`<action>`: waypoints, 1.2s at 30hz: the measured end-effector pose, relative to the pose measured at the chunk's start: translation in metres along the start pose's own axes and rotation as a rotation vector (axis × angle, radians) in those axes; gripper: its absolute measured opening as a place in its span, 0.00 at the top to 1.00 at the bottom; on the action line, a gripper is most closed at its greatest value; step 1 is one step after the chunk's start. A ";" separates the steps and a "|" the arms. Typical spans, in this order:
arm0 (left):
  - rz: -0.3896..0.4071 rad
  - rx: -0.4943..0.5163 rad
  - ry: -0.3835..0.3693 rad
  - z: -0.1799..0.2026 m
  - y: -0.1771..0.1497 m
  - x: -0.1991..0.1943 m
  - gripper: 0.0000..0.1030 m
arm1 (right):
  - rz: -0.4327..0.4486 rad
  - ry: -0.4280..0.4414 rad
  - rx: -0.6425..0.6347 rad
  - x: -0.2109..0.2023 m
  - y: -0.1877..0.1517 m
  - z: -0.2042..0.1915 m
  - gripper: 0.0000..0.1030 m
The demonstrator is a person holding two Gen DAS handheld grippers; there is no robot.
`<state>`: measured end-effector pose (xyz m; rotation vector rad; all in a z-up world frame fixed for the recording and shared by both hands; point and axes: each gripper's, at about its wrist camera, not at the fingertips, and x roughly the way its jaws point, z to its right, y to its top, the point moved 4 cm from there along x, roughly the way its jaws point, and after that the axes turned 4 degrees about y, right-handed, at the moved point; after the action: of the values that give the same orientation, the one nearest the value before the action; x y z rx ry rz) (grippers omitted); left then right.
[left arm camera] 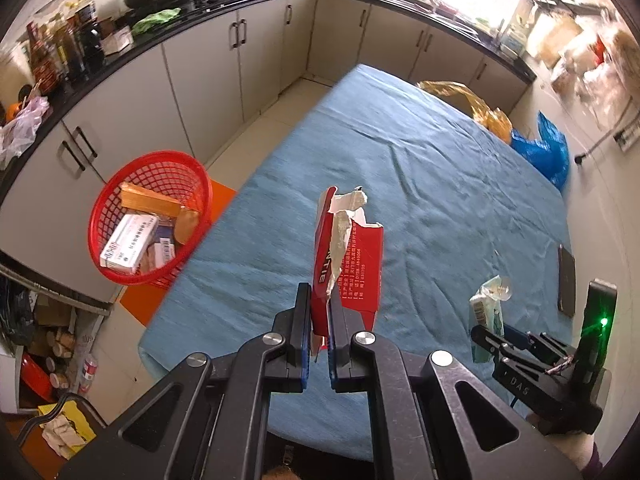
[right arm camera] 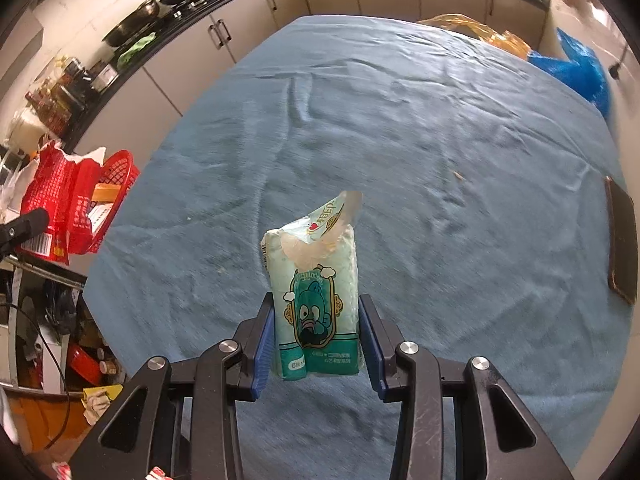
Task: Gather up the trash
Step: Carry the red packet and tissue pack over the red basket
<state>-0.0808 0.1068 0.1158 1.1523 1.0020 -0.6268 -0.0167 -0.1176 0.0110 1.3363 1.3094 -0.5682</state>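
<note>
My left gripper (left arm camera: 319, 312) is shut on a torn red carton (left arm camera: 348, 256) and holds it above the blue-covered table (left arm camera: 420, 168). My right gripper (right arm camera: 318, 332) is shut on a teal tissue packet (right arm camera: 316, 292) with a cartoon print, held above the table. The packet (left arm camera: 486, 312) and right gripper (left arm camera: 486, 338) also show at the right of the left wrist view. A red mesh basket (left arm camera: 150, 216) with several boxes in it stands on the floor left of the table. The carton (right arm camera: 60, 200) and the basket (right arm camera: 116, 184) appear at the left of the right wrist view.
A dark phone (left arm camera: 566, 280) lies near the table's right edge, also in the right wrist view (right arm camera: 622, 240). Yellow (left arm camera: 480, 108) and blue (left arm camera: 548, 148) plastic bags sit beyond the far right side. Kitchen cabinets (left arm camera: 200, 80) line the left and back. Floor clutter (left arm camera: 52, 344) lies at lower left.
</note>
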 end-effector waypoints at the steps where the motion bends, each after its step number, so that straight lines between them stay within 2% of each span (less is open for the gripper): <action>1: 0.002 -0.011 0.002 -0.007 0.003 0.000 0.94 | -0.004 0.001 -0.006 0.004 0.004 -0.005 0.59; 21: 0.005 -0.206 0.068 -0.149 0.055 0.013 0.94 | -0.063 0.011 -0.090 0.059 0.059 -0.088 0.59; 36: -0.048 -0.280 0.071 -0.209 0.059 0.040 0.94 | -0.093 -0.003 -0.162 0.082 0.085 -0.136 0.59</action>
<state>-0.0800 0.3265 0.0908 0.9105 1.1417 -0.4684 0.0340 0.0550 0.0037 1.1459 1.3903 -0.5158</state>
